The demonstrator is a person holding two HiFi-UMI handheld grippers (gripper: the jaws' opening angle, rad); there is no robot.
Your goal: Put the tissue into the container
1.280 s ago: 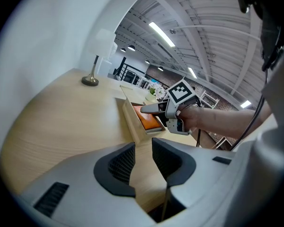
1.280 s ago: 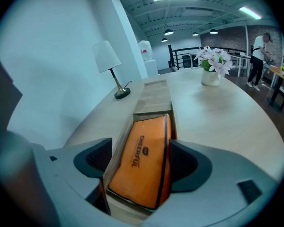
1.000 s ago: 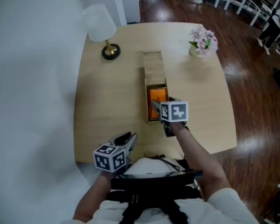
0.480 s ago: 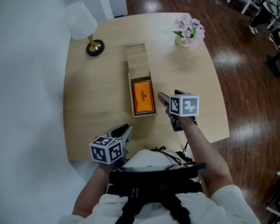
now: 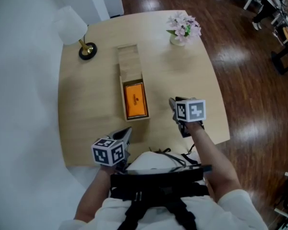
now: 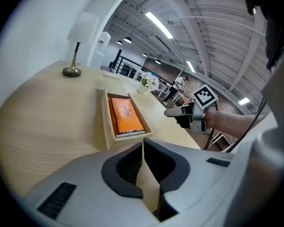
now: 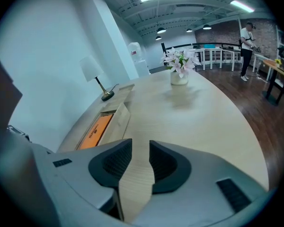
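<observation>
A long wooden container (image 5: 122, 104) lies in the middle of the round table, its near half uncovered. An orange tissue pack (image 5: 135, 99) lies flat inside it, also seen in the left gripper view (image 6: 125, 115) and the right gripper view (image 7: 95, 126). My right gripper (image 5: 174, 104) hovers to the right of the container, apart from it. Its jaws (image 7: 139, 148) have just been closing and stand a narrow gap apart with nothing between them. My left gripper (image 5: 126, 131) sits at the near table edge, below the container. It (image 6: 143, 143) has closed and is shut on nothing.
The container's sliding lid (image 5: 128, 59) covers its far half. A white-shaded lamp (image 5: 69, 25) stands at the far left and a vase of pink flowers (image 5: 182, 28) at the far right. The table edge (image 5: 221, 123) drops to dark wooden floor. A person (image 7: 247, 32) stands far off.
The right gripper has drawn away from above the tissue pack to the right of the container, and its jaws have narrowed. The left gripper's jaws have shut.
</observation>
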